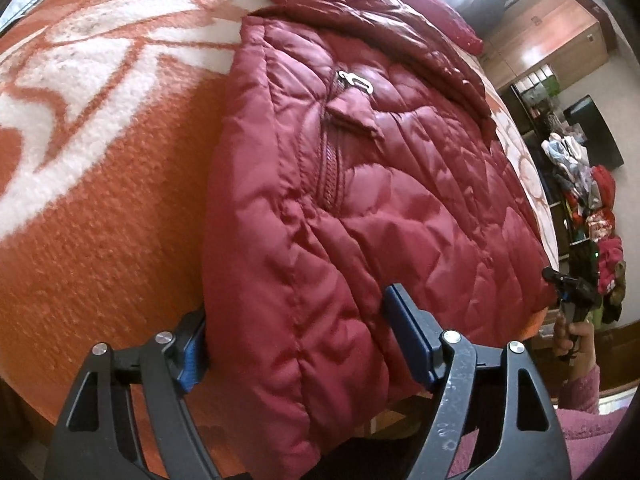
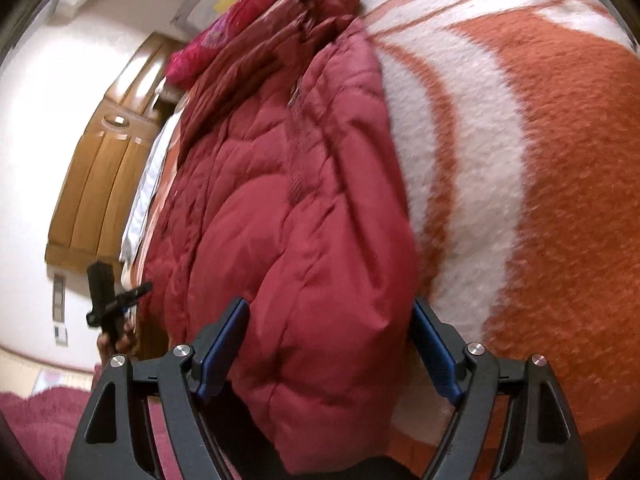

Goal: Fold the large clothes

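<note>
While jacket (image 1: 360, 184) lies folded on blanket (image 1: 100, 208), left gripper (image 1: 296, 344) and right gripper (image 2: 328, 344) straddle near corners, jaws spread, unpinched, likely ready for next fold.

The jacket (image 1: 360, 184) is a dark red quilted puffer garment with a glossy shell and stitched padding panels. It lies folded lengthwise into a long, thick bundle on an orange-and-white patterned blanket (image 1: 100, 200). A zipped pocket with 1 silver zipper pull (image 1: 356, 80) faces up near the bundle's far half. The collar end points toward the blanket's far edge; the hem end overhangs the near edge. In the right wrist view the jacket (image 2: 312, 240) sits beside the blanket's white band (image 2: 460, 184).
</note>
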`<move>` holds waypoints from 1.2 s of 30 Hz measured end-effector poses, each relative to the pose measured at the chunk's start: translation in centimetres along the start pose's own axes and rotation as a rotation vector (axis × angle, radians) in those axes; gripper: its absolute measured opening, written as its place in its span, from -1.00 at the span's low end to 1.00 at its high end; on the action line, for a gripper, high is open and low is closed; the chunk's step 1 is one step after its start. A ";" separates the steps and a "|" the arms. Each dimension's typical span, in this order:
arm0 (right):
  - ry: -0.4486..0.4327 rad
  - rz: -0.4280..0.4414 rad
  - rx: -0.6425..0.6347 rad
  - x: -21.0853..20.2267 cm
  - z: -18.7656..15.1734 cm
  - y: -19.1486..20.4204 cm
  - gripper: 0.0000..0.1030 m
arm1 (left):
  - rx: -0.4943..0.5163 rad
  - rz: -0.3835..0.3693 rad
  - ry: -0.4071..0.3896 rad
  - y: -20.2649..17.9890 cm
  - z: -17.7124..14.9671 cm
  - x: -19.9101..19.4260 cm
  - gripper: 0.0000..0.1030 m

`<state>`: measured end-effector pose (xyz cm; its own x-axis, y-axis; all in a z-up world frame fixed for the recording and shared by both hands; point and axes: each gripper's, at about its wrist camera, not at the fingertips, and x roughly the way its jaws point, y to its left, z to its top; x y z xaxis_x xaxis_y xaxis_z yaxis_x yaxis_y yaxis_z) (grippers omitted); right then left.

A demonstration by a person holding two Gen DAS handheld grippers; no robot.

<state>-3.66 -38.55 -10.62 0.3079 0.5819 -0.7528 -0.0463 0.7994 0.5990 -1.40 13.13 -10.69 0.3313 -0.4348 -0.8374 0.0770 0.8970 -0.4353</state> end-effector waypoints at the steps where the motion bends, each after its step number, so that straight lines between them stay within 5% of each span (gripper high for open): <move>1: 0.010 0.001 -0.010 0.2 -0.1 0.2 0.60 | 0.006 -0.004 0.005 -0.2 -0.1 0.1 0.52; 8: -0.021 0.125 0.083 0.7 0.4 -1.2 0.56 | 0.021 -0.068 0.033 -0.8 -0.3 0.5 0.52; 10: -0.023 0.127 0.091 1.0 0.5 -1.4 0.39 | 0.046 -0.093 0.034 -1.1 -0.4 0.5 0.19; 12: -0.007 0.103 0.073 1.4 0.4 -1.0 -0.05 | 0.065 -0.100 0.037 -1.5 -0.3 0.5 -0.29; 13: -0.001 0.109 0.074 1.4 0.3 -1.0 -0.28 | 0.070 -0.103 0.035 -1.5 -0.2 0.4 -0.37; 15: 0.000 0.126 0.064 1.5 0.2 -0.6 -0.43 | 0.077 -0.108 0.026 -1.5 -0.1 0.1 -0.57; 25: -0.016 0.189 -0.011 0.0 0.1 1.2 -0.57 | 0.099 -0.176 -0.077 -2.3 0.4 -3.6 -0.71; 36: -0.220 0.399 -0.061 -4.8 5.6 4.9 -0.60 | 0.158 -0.235 -0.268 -5.3 6.9 -8.8 -0.73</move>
<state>-0.08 -38.23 -2.59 0.4491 0.8055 -0.3866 -0.2560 0.5306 0.8081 1.79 12.73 1.30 0.5196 -0.6122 -0.5960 0.3172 0.7859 -0.5308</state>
